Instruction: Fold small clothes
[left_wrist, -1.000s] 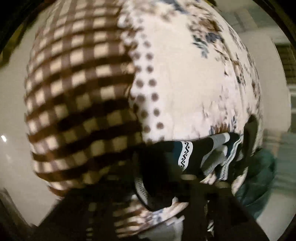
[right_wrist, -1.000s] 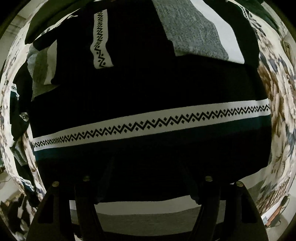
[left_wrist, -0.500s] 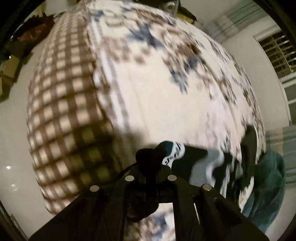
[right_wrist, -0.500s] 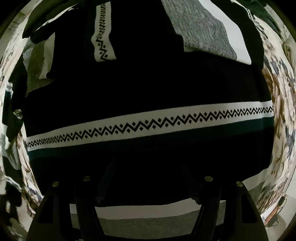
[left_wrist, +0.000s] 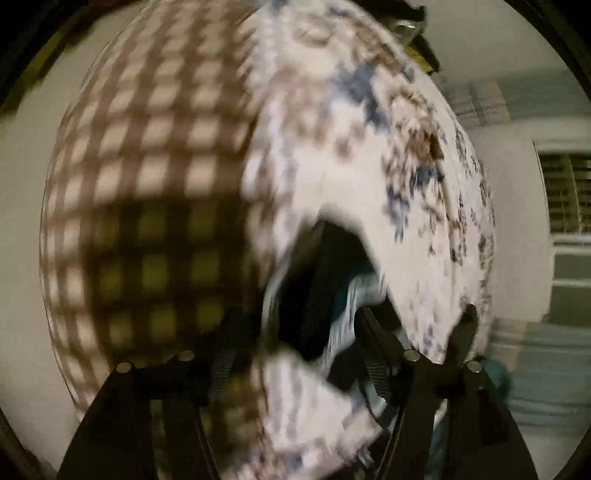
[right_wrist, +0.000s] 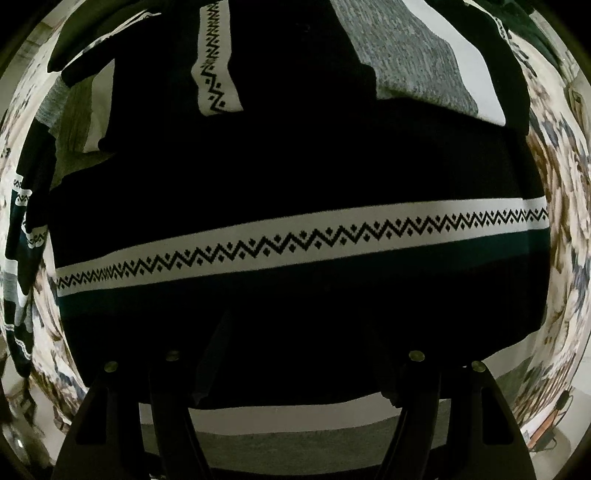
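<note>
Left claw (left_wrist: 306, 332) has just spread open, maybe dropping the dark sweater (left_wrist: 321, 288) on the bed (left_wrist: 147, 147), so that fold looks done.

My left gripper (left_wrist: 295, 332) has its fingers spread wide apart, the picture smeared with blur. My right gripper (right_wrist: 295, 354) also stands with fingers parted, their tips lost against dark cloth, pointing forward and level.

- Black knitted cloth garment with white zigzag bands (right_wrist: 295, 177): matt, fine-ribbed; grey panel, far right, looks flecked.
- Cream floral and brown-check cloth bed cover (left_wrist: 155, 147): soft, matt.
- Black plastic gripper fingers (right_wrist: 436, 413): matt, with shiny metal screw heads.
</note>
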